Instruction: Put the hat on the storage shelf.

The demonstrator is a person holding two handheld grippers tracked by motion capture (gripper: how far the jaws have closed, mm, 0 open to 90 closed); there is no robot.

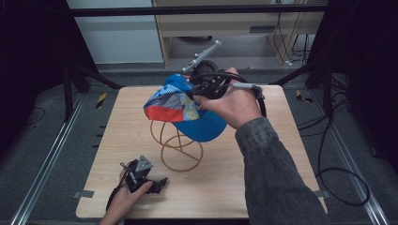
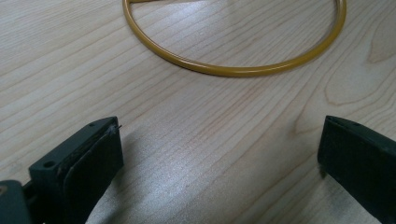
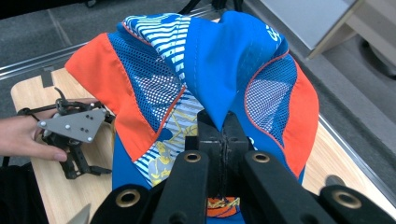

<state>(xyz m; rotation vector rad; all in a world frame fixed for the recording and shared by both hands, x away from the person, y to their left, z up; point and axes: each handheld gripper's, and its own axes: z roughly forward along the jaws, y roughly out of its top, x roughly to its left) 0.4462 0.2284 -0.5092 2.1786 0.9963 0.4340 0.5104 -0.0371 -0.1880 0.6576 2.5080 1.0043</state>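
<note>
Right gripper view shows the right gripper [image 3: 223, 133] with its black jaws pressed together on a fold of a blue, orange and striped cap [image 3: 205, 79]; the cloth drapes over the jaw tips, so the pinched spot itself is hidden. High view shows the right hand [image 1: 230, 104] raised above the far middle of the wooden table [image 1: 263, 183], sleeve reaching in from the lower right, the cap hanging over a yellow wire stand [image 1: 176, 147] whose top it covers. At the near left edge, the left hand [image 1: 127, 194] rests on the table holding the left gripper [image 1: 162, 182], its jaws wide apart with nothing between them, pointing toward the stand's base ring. Grey floor, metal rails and loose cables surround the table.
</note>
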